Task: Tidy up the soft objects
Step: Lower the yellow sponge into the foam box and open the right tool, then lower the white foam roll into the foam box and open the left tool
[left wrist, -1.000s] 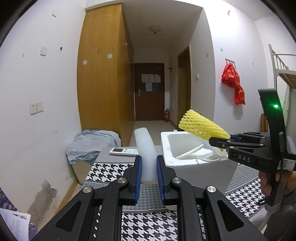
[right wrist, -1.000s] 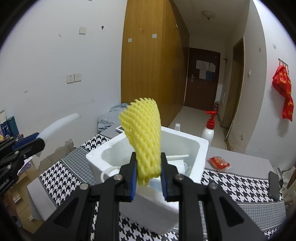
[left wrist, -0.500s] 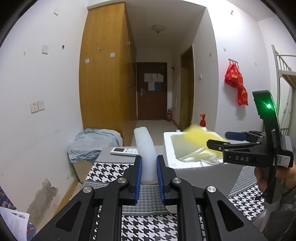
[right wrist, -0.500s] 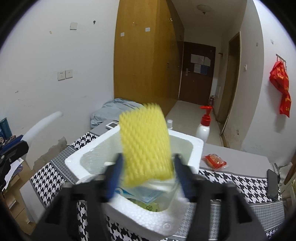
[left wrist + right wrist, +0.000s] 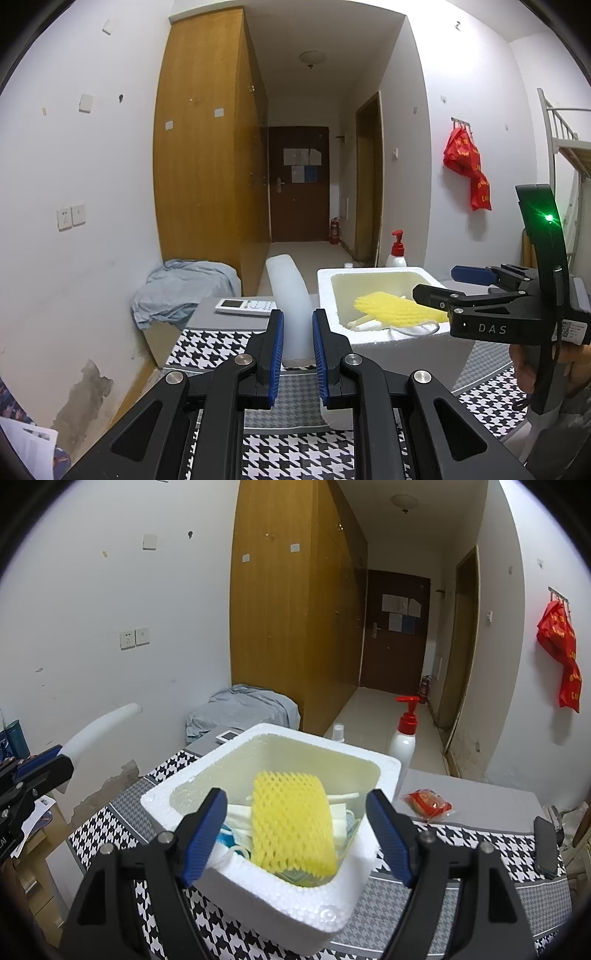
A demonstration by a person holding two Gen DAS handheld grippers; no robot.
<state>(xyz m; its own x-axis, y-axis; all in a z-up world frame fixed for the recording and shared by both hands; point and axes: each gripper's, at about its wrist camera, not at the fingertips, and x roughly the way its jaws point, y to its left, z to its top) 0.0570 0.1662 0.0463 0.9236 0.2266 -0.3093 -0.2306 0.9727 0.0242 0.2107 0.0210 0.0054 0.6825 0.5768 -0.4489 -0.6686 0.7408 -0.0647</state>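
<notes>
At centre frame of the right wrist view, the yellow foam mesh fruit sleeve [image 5: 291, 823] lies in the white polystyrene box [image 5: 258, 901] on the houndstooth-covered worktop [image 5: 461, 834], between the spread-apart jaws of the right hand-held gripper [image 5: 295, 838]. The left hand-held gripper [image 5: 297, 345] is clamped on a white foam tube [image 5: 290, 299]: likely featherlight and squashy, best pinched mid-length.

A table covered by a black-and-white houndstooth cloth [image 5: 458, 842] carries a white foam box [image 5: 258, 897]. Beside the box stand a red-capped pump bottle [image 5: 403, 738] and a small red packet [image 5: 428, 804]. A white remote control [image 5: 245, 307] lies on the grey far edge, and a dark phone [image 5: 546, 845] at the right end.
</notes>
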